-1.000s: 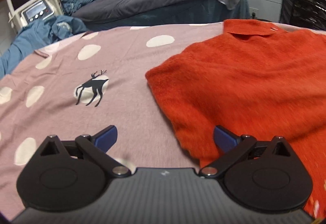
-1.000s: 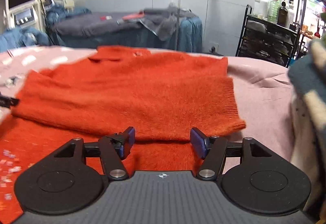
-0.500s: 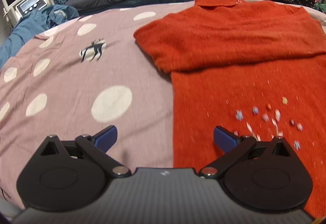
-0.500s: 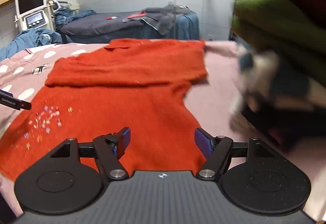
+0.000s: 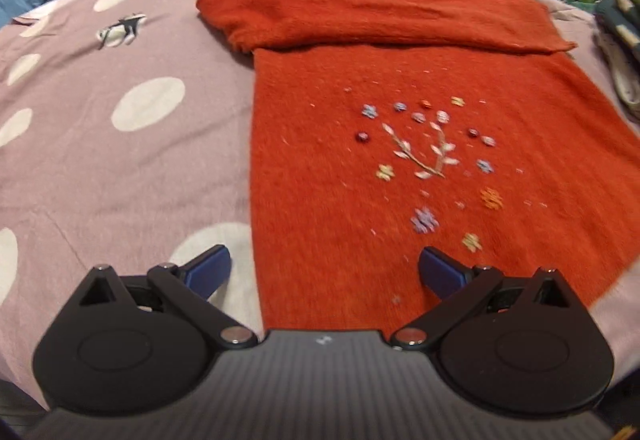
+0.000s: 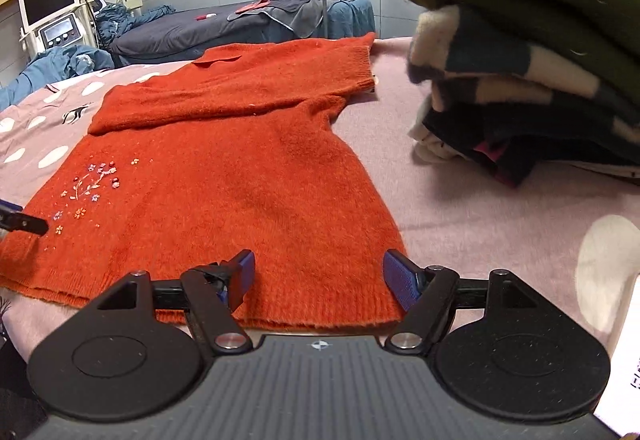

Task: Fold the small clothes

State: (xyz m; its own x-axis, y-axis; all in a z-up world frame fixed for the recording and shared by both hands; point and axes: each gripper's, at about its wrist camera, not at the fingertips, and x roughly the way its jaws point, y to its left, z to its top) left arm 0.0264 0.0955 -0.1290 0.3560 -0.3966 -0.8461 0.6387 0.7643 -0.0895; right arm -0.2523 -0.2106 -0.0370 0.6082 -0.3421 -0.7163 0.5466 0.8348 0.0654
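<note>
The mauve bedspread (image 5: 100, 168) with pale dots and a small deer print (image 5: 120, 30) covers the surface on the left; what lies under it cannot be told. Above its near edge the left hand-held gripper (image 5: 324, 272) hangs with its blue fingers (image 5: 208, 272) spread wide and nothing between them. Its left finger is over the bedspread and its right finger over the hem area of the orange sweater (image 5: 360, 160). The gripper's body hides the hem there.

The sweater lies flat on the bedspread, collar away from the cameras, both sleeves folded across the chest. The small flower embroidery (image 5: 428, 156) is blurred, so its stitches are hard to make out.

From the right wrist, the right hand-held gripper (image 6: 318, 276) also stands apart and empty, just over the sweater's (image 6: 240, 176) near right hem corner. A tip of the left hand-held gripper (image 6: 22, 222) shows at the frame's left edge, the rest cut off. To the right a stack of folded clothes (image 6: 520, 88) rises, green on top, its upper and right parts out of frame and blurred.
</note>
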